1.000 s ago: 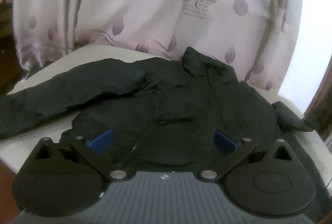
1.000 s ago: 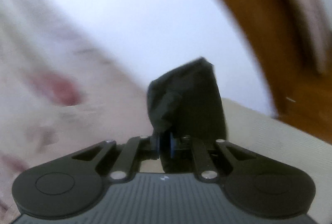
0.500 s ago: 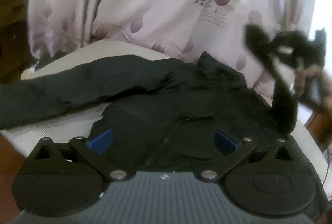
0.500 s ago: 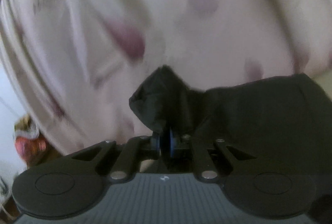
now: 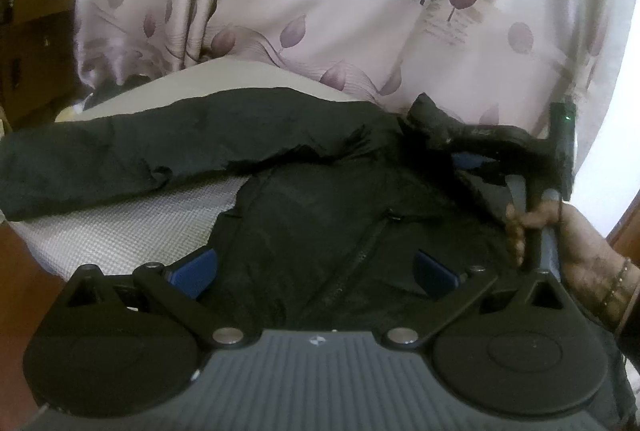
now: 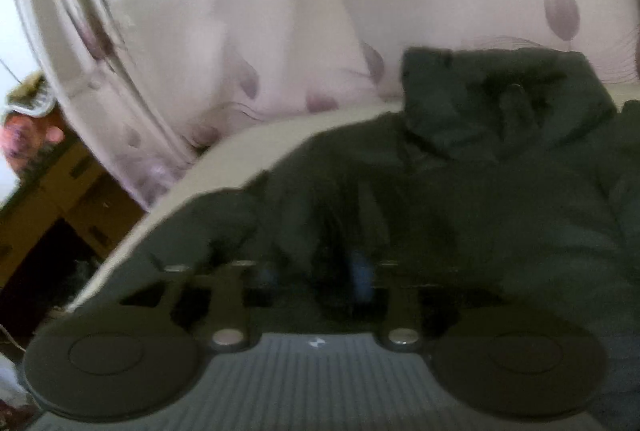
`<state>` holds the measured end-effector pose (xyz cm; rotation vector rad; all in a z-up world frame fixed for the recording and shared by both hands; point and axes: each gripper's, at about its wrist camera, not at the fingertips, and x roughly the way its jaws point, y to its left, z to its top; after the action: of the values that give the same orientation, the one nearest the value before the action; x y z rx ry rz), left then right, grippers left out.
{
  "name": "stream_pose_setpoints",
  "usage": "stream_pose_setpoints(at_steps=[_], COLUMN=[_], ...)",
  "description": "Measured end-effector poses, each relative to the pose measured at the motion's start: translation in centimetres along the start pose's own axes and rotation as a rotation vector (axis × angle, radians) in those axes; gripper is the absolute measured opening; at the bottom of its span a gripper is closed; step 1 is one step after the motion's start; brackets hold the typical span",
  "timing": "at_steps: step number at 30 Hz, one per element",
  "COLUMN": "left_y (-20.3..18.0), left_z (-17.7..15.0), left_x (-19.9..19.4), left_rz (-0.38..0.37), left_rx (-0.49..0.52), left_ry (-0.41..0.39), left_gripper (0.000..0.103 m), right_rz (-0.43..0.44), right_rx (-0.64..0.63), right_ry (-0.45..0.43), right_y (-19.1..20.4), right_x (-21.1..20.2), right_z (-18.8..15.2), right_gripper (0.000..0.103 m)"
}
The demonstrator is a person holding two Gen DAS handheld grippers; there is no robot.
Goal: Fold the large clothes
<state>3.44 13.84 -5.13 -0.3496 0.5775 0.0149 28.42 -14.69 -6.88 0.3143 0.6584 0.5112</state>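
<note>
Writing: the pale curtain with mauve leaf print (image 5: 320, 11) beyond the fingers carries a round mauve emblem reading "love" and, further right, a large dark "R" above lines of small script too fine to read.
Curtain, right wrist view: same leaf print (image 6: 280, 31), blurred — no lettering legible there.
Surface: a cream woven-textured padded surface (image 5: 132, 227) lies under the garment; bare weave shows ahead of the left finger.
Garment: a black, thin, crinkled zip-front jacket (image 5: 340, 215) lies spread face up on that surface, directly ahead of and between the left gripper's fingers.
Left sleeve: stretched out flat, far to the left of the fingers, reaching the picture's edge.
Zip: a dark line runs up the front from between the fingers, with a small pull near mid-chest.
Collar: stands crumpled at the far end, against the curtain (image 6: 480, 99).
Left gripper (image 5: 312, 273): blue-padded fingers spread wide over the jacket's hem, gripping nothing.
Right side of jacket: its fabric is bunched and folded inward under the other tool.
Right gripper (image 5: 472, 161): its jaws are opening — black fabric lies between them, and through the blur the blue pads no longer look pressed on it (image 6: 316, 275).
Hand (image 5: 576, 243): wearing a bead bracelet, it grips the right tool's handle to the right of the fingers.
</note>
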Motion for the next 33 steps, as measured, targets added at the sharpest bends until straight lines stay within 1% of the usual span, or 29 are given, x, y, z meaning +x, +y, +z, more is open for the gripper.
stream_pose_setpoints(at_steps=[1, 2, 4, 6, 8, 9, 10, 12, 13, 14, 15, 16, 17, 18, 20, 22, 24, 27, 29, 30, 33], left_y=[0.1, 0.2, 0.7, 1.3, 2.3, 2.9, 3.6, 5.1, 5.8, 6.7, 7.5, 8.3, 9.2, 10.1, 11.7, 13.2, 14.5, 16.2, 17.3, 17.6, 18.3], left_z=[0.0, 0.1, 0.2, 0.4, 0.8, 1.0, 1.2, 1.6, 1.8, 2.0, 2.1, 2.2, 2.1, 2.0, 1.8, 1.7, 2.1, 3.0, 3.6, 3.9, 4.5], left_x=[-0.1, -0.2, -0.4, -0.4, -0.5, -0.5, -0.5, -0.4, -0.3, -0.1, 0.1, 0.3, 0.5, 0.6, 1.0, 1.3, 1.5, 1.9, 2.3, 2.4, 3.0], left_rz=[0.008, 0.014, 0.029, 0.055, 0.068, 0.077, 0.088, 0.097, 0.093, 0.088, 0.087, 0.088, 0.094, 0.105, 0.113, 0.113, 0.132, 0.156, 0.169, 0.178, 0.235], left_rx=[0.001, 0.001, -0.003, -0.013, -0.042, -0.063, -0.086, -0.149, -0.183, -0.219, -0.257, -0.294, -0.337, -0.383, -0.477, -0.551, -0.605, -0.656, -0.718, -0.745, -0.783], left_ry=[-0.006, -0.012, -0.026, -0.033, -0.043, -0.05, -0.054, -0.058, -0.054, -0.045, -0.03, -0.019, -0.009, 0.001, 0.016, 0.009, -0.002, -0.038, -0.036, -0.038, -0.03], left_gripper=[0.103, 0.103, 0.103, 0.103, 0.103, 0.103, 0.103, 0.1, 0.097, 0.094, 0.092, 0.088, 0.087, 0.087, 0.087, 0.087, 0.087, 0.087, 0.091, 0.092, 0.092], right_rz=[0.023, 0.057, 0.126, 0.151, 0.176, 0.17, 0.145, 0.063, 0.008, -0.025, -0.047, -0.062, -0.07, -0.074, -0.074, -0.075, -0.078, -0.072, -0.073, -0.075, -0.068], right_rx=[0.018, 0.036, 0.066, 0.066, 0.048, 0.015, -0.045, -0.188, -0.268, -0.325, -0.37, -0.397, -0.412, -0.421, -0.425, -0.417, -0.391, -0.339, -0.318, -0.306, -0.267], right_ry=[-0.031, -0.056, -0.092, -0.105, -0.096, -0.093, -0.089, -0.073, -0.06, -0.048, -0.033, -0.014, 0.003, 0.015, 0.012, 0.002, -0.011, -0.028, -0.036, -0.042, -0.059], right_y=[-0.2, -0.2, -0.5, -0.7, -0.7, -0.5, 0.0, 1.1, 1.6, 1.9, 2.1, 2.2, 2.2, 2.2, 2.0, 2.0, 1.7, 1.2, 0.9, 0.7, 0.3], right_x=[-0.9, -1.7, -4.2, -6.1, -8.7, -9.8, -11.1, -12.8, -13.4, -13.8, -14.2, -14.7, -15.1, -15.5, -16.3, -17.2, -17.8, -18.6, -18.7, -18.8, -19.3], right_z=[0.2, 0.4, 0.5, 0.4, -0.5, -1.0, -1.9, -3.8, -5.0, -6.1, -7.2, -8.2, -9.0, -9.8, -10.9, -11.4, -11.5, -11.3, -11.1, -11.0, -10.8], right_gripper=[0.079, 0.083, 0.082, 0.082, 0.082, 0.082, 0.082, 0.082, 0.082, 0.082, 0.082, 0.082, 0.082, 0.082, 0.082, 0.082, 0.083, 0.083, 0.083, 0.083, 0.083])
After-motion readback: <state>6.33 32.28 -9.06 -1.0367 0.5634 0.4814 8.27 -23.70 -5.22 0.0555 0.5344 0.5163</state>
